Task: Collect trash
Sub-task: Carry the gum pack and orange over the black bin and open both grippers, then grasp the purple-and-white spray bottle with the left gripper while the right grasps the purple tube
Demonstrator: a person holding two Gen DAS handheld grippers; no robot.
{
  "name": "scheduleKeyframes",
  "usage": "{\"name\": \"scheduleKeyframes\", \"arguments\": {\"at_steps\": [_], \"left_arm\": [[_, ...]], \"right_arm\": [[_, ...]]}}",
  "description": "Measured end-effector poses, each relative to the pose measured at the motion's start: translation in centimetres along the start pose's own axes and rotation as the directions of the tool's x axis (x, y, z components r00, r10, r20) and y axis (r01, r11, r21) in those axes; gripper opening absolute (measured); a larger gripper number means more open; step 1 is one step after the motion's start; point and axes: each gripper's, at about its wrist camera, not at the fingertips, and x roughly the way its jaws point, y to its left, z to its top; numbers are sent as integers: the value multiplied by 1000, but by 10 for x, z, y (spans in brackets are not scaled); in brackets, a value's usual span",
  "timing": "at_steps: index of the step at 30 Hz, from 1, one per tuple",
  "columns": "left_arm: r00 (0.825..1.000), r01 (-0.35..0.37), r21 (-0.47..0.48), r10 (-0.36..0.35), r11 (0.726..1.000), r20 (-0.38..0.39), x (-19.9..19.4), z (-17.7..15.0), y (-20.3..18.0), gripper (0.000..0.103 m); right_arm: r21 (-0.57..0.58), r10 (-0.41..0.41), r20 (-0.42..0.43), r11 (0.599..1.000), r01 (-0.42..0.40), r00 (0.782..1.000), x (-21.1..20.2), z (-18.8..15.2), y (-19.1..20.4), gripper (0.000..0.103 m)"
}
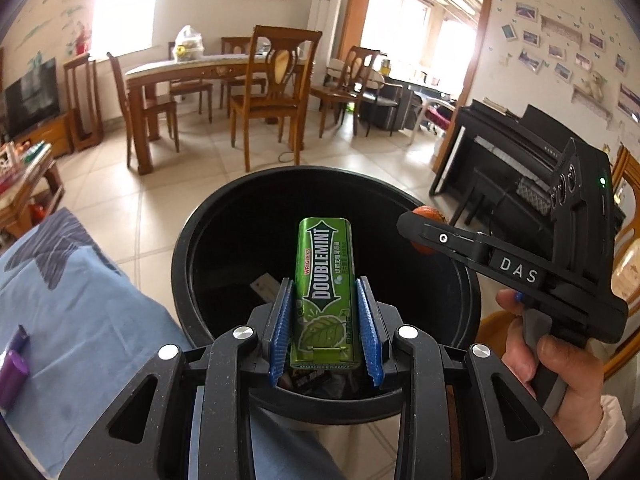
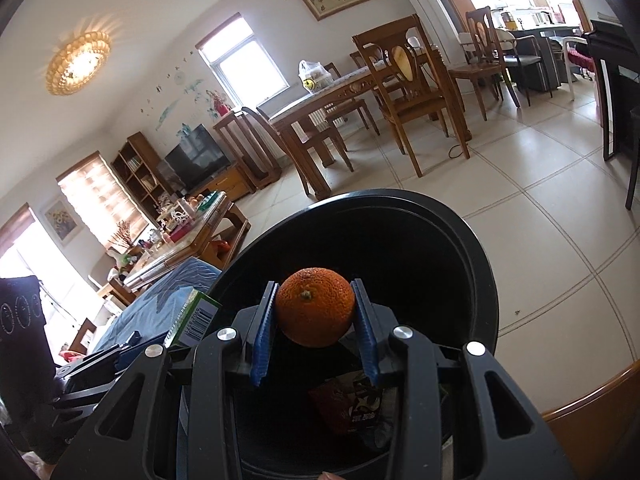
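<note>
Left gripper [image 1: 325, 320] pinches a green Doublemint gum box [image 1: 325, 280] over the black bin [image 1: 200, 248]; the right gripper [image 2: 315, 320], at two o'clock of it, clamps an orange [image 2: 315, 306] above the same bin, where a red wrapper [image 2: 346, 404] lies inside at six o'clock.

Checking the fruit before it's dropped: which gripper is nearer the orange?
Right. The right gripper clamps the orange between its pads over the black bin; the left gripper holds the Doublemint pack beside it.
</note>
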Motion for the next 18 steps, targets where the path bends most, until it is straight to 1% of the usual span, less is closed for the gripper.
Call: {"name": "scheduleKeyframes", "arguments": {"at_steps": [2,3,4,5,6,7,8,10,12,16,18], "left_arm": [[1000,-15,11,15,1000,-5,-1,-1,-1,32],[1000,-21,16,21,1000,-1,-4,-1,2,33],[1000,-29,23,29,999,2,-7,-1,0,42],[999,-44,31,44,999,14,-11,-1,0,57],[998,-55,34,54,998,27,-16,-2,0,63],[997,-67,39,66,997,43,-22,-3,-1,71],[995,-78,47,75,996,58,-27,-3,-1,72],[995,-79,53,76,995,63,-35,-5,-2,73],[995,-77,45,74,996,67,-45,-8,2,76],[994,-82,14,81,997,72,-67,-18,16,77],[993,-93,-14,93,996,74,-78,-25,30,77]], "right_arm": [[8,-1,-7,1000,1,1000,-1,0,4,39],[9,1,-5,1000,-1,1000,-2,1,5,42],[7,-4,-1,1000,4,1000,-3,3,4,51],[2,-8,8,1000,8,1000,-5,4,6,55],[0,-10,13,1000,10,1000,-7,5,5,62],[-2,-11,19,1000,11,1000,-9,5,6,64],[-6,-13,21,1000,13,1000,-10,5,8,64],[-16,-13,19,1000,14,1000,-11,5,13,64],[-24,-11,16,1000,12,1000,-11,5,16,64],[-56,2,2,998,-2,1000,-9,0,32,70],[-73,9,-11,997,-10,1000,-7,-3,41,70]]}}
